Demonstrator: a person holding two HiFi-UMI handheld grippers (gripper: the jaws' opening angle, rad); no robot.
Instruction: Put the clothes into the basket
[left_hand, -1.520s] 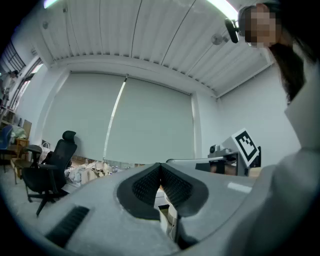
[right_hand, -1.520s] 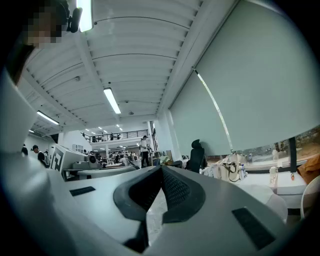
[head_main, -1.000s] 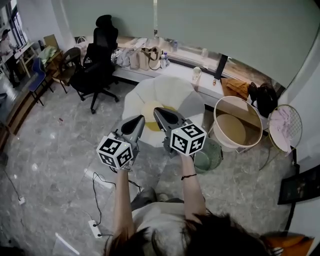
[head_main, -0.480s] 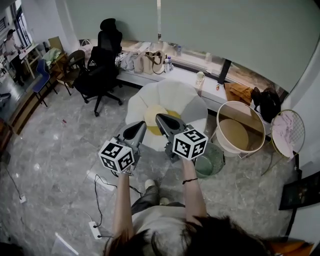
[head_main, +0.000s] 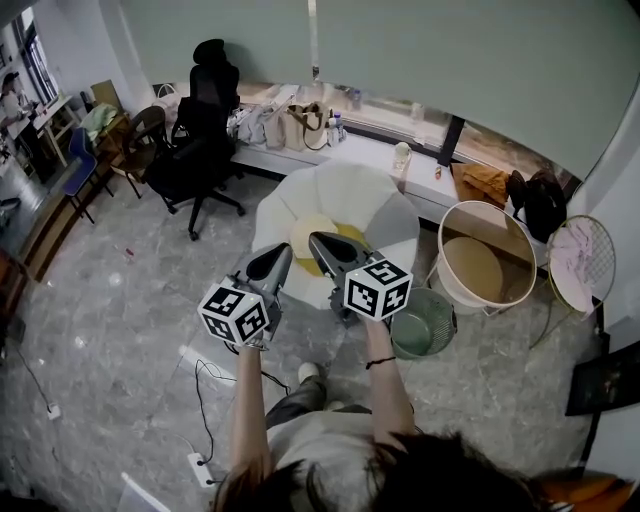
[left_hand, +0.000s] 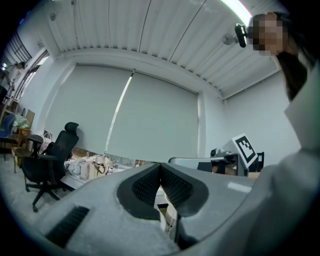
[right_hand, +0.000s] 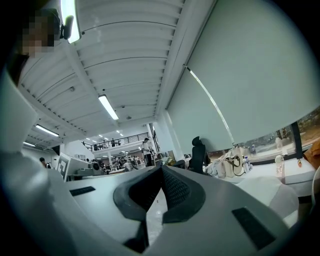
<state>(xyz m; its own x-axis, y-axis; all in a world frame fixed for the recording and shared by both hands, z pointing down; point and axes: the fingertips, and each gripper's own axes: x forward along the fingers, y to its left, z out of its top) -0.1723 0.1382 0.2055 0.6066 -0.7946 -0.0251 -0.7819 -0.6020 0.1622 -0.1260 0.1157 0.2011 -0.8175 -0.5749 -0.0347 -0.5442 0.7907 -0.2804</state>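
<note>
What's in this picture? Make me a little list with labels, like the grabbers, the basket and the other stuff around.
Place: big room with a grey stone floor
Left gripper: shut, holding nothing
Right gripper: shut, holding nothing
Basket: large, round, to the right of the grippers, no clothes seen inside
Green wire bin: on the floor beside the basket
Flower-shaped cushion: white with a yellow middle, just ahead of the grippers
Office chair: black, far left

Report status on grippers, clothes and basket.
Left gripper and right gripper: jaws shut, empty. Basket at right, looks empty. Green mesh bin beside it, below right gripper's side.
</note>
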